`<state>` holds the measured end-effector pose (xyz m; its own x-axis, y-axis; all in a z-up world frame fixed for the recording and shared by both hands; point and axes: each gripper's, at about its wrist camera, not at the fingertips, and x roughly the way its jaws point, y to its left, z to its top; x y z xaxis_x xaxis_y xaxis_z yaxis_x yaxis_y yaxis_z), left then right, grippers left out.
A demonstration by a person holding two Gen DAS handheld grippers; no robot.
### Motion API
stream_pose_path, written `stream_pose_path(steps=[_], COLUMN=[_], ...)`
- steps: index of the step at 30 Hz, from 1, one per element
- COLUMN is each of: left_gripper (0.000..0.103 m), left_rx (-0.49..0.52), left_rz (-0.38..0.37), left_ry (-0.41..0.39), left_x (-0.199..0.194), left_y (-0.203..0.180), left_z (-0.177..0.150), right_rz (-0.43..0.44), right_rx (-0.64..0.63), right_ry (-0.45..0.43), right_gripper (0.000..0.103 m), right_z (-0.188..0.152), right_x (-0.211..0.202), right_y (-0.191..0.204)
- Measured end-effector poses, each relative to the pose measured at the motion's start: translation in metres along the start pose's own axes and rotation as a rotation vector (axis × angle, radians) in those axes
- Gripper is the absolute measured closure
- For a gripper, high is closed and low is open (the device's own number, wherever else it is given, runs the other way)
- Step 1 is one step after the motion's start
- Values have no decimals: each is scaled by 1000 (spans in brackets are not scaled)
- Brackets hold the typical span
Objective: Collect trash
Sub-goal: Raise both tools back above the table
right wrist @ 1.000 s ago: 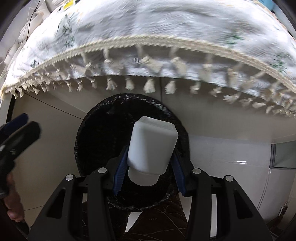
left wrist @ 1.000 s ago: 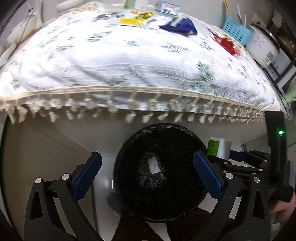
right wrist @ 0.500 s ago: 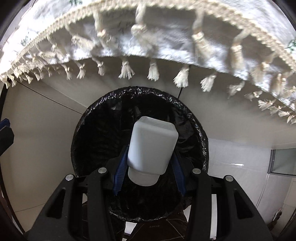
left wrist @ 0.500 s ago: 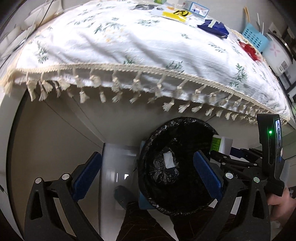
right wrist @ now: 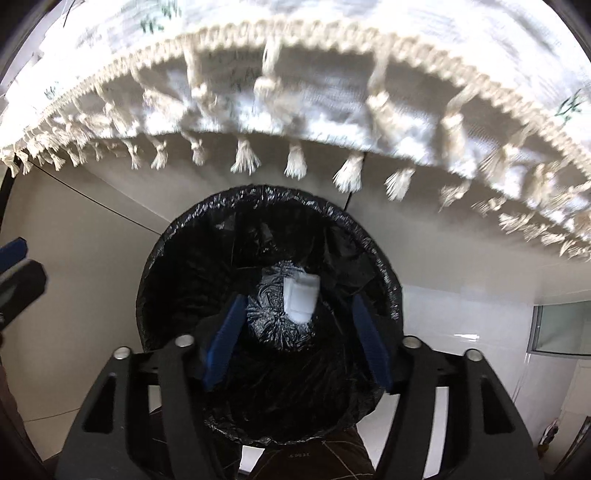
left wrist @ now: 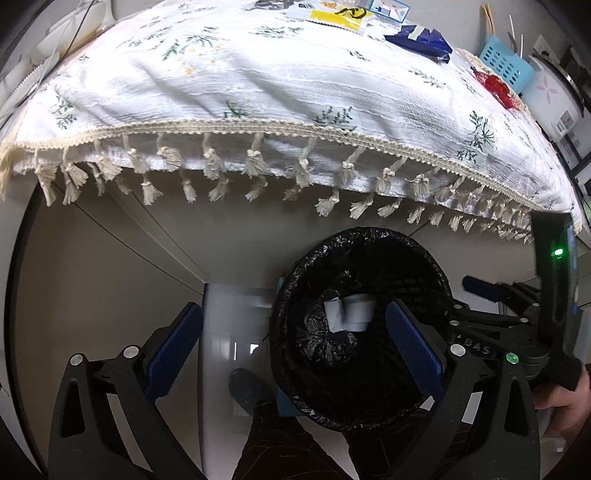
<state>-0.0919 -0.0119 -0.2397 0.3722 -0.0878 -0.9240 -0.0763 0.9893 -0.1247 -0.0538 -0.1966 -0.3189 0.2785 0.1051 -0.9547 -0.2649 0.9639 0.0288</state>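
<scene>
With both the right gripper (right wrist: 295,343) and left gripper (left wrist: 295,343) spread empty over the lined bin (left wrist: 439,280), lift clear of the tablecloth tassels (left wrist: 255,164) toward the blue wrapper (left wrist: 421,42).

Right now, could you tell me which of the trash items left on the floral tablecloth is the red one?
The crumpled red wrapper near the tablecloth's right edge; the dark blue wrapper and yellow packet lie farther back.

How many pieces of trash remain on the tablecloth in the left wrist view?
3: a yellow wrapper at the far edge, a dark blue wrapper right of it, a red wrapper far right. Others may be hidden.
</scene>
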Motion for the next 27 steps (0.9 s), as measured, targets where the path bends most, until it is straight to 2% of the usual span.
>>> stream_pose_path(steps=[8,11,27], left_gripper=[6,6,6], left_rx=[1,-2,9], left_rz=[-23,-26,-59], left_ry=[-4,-17,-82], left_x=[-5,-15,-87], left_y=[-10,-11,-26], left_z=[8,17,61], right_rz=[-11,-40,-53], right_rx=[5,5,83], right_ry=[-65,-96,-235], right_gripper=[18,13,9], right_z=[8,12,41], right_x=[-41,-60,-161], right_y=[-14,-19,-53])
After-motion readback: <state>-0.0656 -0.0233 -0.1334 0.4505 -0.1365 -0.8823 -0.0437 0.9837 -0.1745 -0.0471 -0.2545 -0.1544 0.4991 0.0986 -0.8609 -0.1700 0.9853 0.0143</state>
